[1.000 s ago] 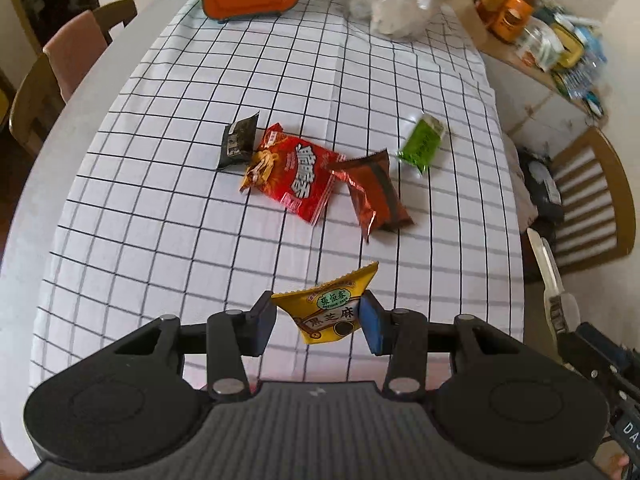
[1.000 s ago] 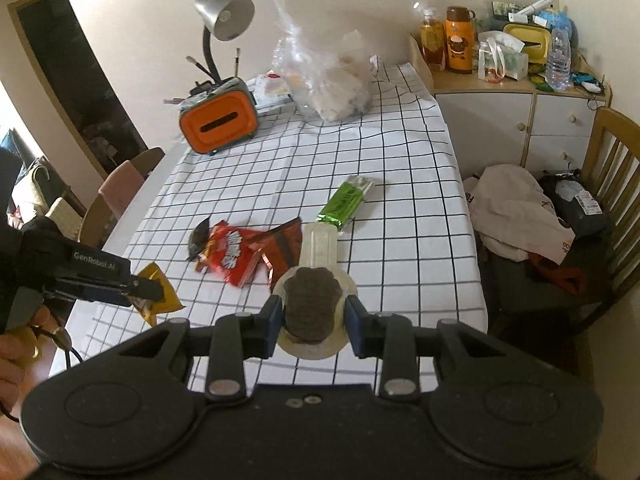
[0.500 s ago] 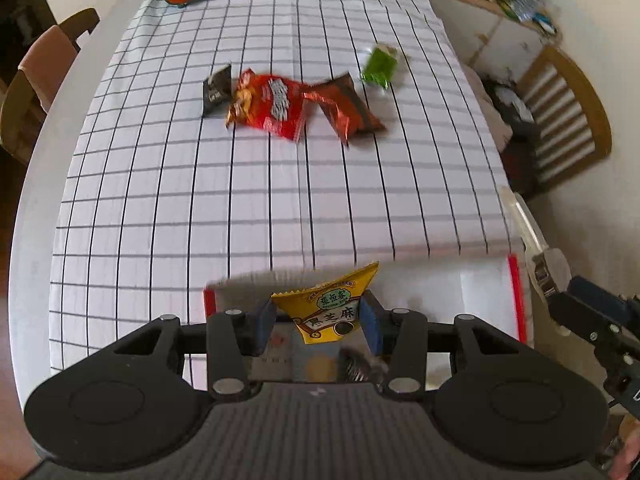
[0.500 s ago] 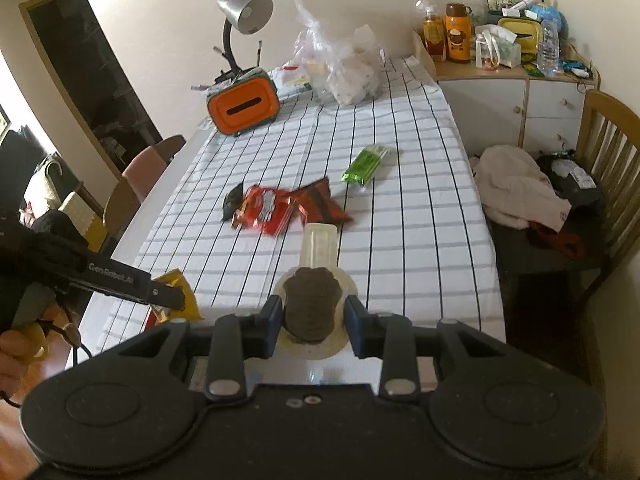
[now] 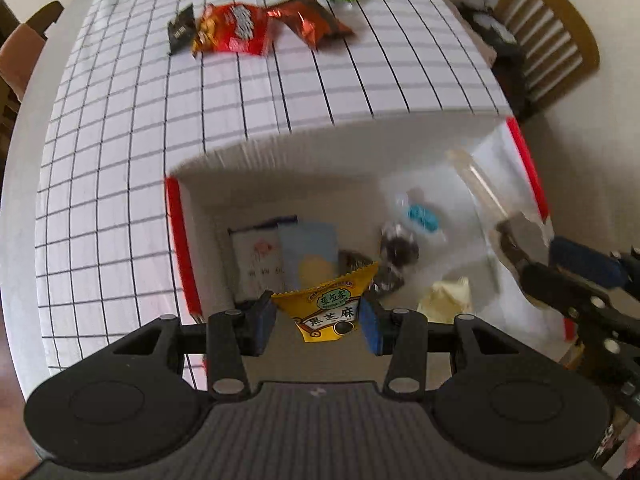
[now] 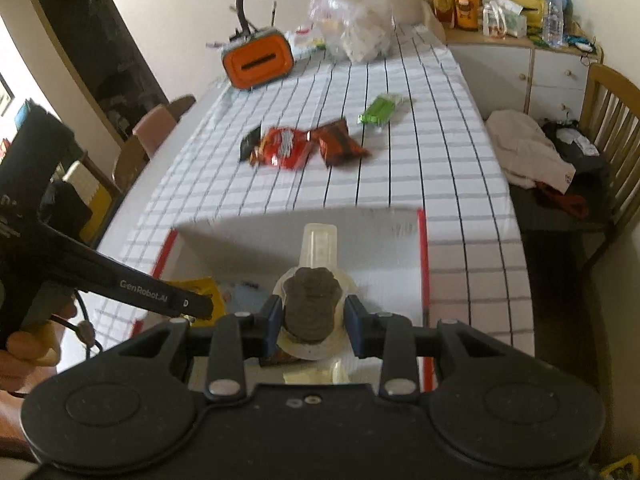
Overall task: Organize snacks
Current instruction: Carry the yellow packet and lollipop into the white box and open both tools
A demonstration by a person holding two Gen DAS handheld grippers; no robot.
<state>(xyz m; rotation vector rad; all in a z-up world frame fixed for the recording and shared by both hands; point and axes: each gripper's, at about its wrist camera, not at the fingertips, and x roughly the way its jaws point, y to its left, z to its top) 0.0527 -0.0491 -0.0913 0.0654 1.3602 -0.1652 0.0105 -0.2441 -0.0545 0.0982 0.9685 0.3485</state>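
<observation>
The left gripper (image 5: 318, 316) clamps a yellow snack packet (image 5: 330, 310) above an open white box (image 5: 280, 156) holding other snacks. The right gripper (image 6: 312, 322) clamps a clear-wrapped brown cookie (image 6: 310, 300) over it too. Beyond, four packets (image 6: 286, 146) lie on the checked tablecloth (image 6: 420, 168).

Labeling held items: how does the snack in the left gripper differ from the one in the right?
The yellow packet in the left gripper is an opaque, printed foil pouch; the clear-wrapped snack in the right gripper shows its dark round contents. The yellow packet is flat with a crimped edge; the clear-wrapped snack is thick, with a long tab. Both are clamped over the white box.
</observation>
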